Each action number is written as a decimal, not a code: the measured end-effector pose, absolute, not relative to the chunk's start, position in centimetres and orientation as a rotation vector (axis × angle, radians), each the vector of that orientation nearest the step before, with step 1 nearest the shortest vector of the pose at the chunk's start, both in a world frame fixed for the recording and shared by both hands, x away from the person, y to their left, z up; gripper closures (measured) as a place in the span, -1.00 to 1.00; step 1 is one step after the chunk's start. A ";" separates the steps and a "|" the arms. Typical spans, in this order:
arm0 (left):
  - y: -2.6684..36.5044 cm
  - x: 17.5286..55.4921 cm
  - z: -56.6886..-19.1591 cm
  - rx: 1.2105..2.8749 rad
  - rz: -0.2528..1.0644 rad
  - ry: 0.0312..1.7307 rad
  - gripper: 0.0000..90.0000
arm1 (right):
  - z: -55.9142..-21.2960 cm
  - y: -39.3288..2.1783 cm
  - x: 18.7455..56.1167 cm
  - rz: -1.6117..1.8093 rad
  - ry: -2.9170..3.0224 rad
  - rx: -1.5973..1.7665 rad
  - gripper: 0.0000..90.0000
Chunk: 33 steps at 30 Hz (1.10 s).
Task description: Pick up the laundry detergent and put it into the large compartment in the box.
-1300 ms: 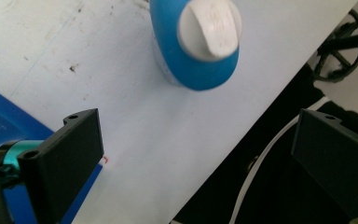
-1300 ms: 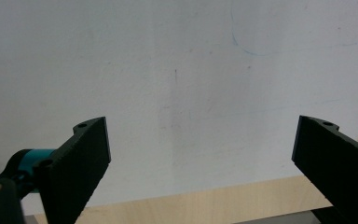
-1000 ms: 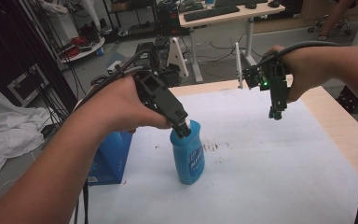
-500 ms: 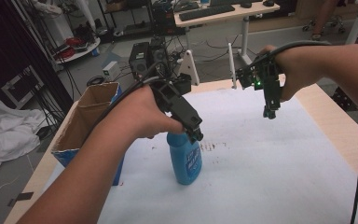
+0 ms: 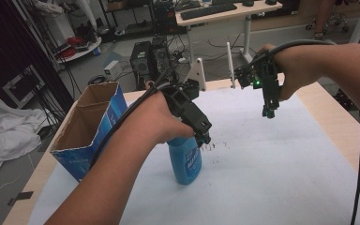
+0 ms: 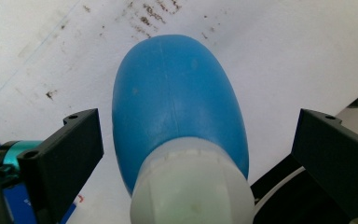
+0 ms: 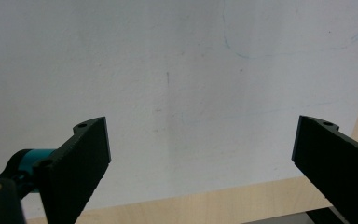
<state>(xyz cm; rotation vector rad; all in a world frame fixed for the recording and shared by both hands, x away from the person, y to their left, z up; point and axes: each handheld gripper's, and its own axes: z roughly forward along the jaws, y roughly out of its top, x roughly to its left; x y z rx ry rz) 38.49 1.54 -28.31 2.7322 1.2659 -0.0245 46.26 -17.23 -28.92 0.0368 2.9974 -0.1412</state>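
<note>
Blue: one bottle (image 5: 185, 160), one box (image 5: 90, 126); left gripper (image 5: 204, 137) open astride bottle

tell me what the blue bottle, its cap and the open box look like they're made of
Blue bottle: probably moulded plastic, matte and slightly dimpled, with a mould seam down its body.
White cap: likely plastic too, smooth and a little translucent, with a ridged edge.
Open box: cardboard, going by the brown raw inside and flaps, with a blue printed outer face.

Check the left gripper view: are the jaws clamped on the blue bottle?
No, both jaws stand apart from the blue bottle, with white table cover visible in each gap.
</note>
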 end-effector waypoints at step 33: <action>1.5 39.1 -29.6 2.706 0.047 1.377 -0.73 | -28.8 -17.3 45.9 -0.129 2.982 0.012 -0.93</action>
